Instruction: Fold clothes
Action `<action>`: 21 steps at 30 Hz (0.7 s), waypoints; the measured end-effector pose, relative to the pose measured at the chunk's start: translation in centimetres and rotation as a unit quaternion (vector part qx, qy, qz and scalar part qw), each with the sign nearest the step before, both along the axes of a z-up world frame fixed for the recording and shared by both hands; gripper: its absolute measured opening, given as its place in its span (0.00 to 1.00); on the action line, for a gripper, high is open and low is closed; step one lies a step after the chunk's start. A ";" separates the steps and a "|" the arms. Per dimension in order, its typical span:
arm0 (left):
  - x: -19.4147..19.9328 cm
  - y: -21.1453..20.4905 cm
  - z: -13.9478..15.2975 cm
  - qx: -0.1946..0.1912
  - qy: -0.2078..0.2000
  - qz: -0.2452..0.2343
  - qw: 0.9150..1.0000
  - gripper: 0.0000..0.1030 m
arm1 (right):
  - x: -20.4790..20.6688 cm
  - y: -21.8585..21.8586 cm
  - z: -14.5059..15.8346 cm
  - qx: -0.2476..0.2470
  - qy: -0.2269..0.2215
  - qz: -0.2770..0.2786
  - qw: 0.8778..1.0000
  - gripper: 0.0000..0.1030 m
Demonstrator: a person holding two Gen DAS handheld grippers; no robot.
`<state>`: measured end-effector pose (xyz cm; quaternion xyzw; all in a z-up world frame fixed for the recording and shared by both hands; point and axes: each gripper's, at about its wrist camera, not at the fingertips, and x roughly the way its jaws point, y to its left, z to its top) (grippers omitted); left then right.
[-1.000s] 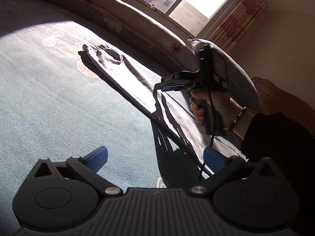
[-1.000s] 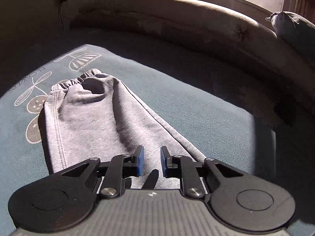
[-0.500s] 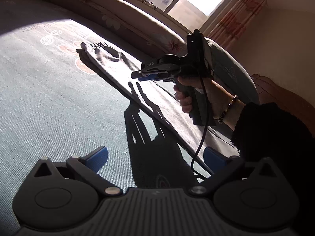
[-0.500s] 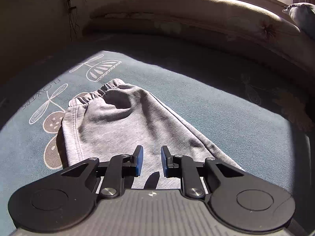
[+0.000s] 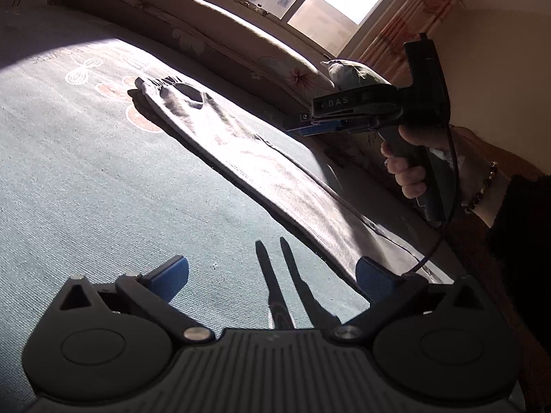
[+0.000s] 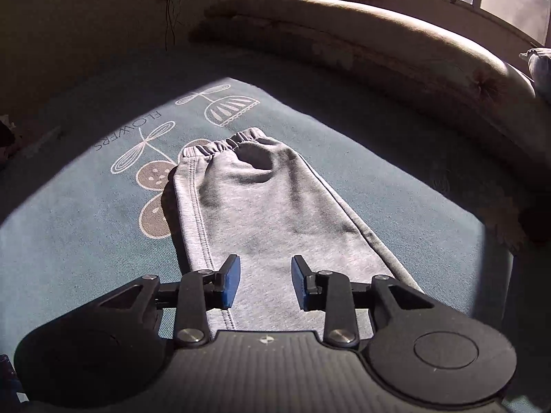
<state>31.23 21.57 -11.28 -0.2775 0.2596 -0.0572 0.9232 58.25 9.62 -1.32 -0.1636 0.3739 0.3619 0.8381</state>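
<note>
On teal bedspread, "FLOWERS" print, grey trousers

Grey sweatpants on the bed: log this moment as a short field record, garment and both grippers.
garment: grey sweatpants, lying flat and lengthwise, apparently folded leg over leg
waistband: elastic waistband at the far end, over the flower print
surface: teal bedspread, partly sunlit
left gripper: jaws wide apart, holding nothing, above the bedspread beside the garment's long edge
right gripper: jaws open, empty, raised above the garment
backdrop: rolled quilt under the window
</note>
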 end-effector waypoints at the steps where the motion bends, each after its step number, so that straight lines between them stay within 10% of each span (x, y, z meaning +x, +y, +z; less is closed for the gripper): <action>1: -0.1 -0.1 0.1 0.003 -0.002 0.000 1.000 0.99 | -0.5 -1.0 0.9 -0.003 -0.008 -0.008 1.000 0.36; 21: 0.2 -2.8 0.6 0.077 0.041 -0.006 0.996 0.99 | -15.6 -15.1 14.2 -0.030 -0.121 -0.148 0.981 0.47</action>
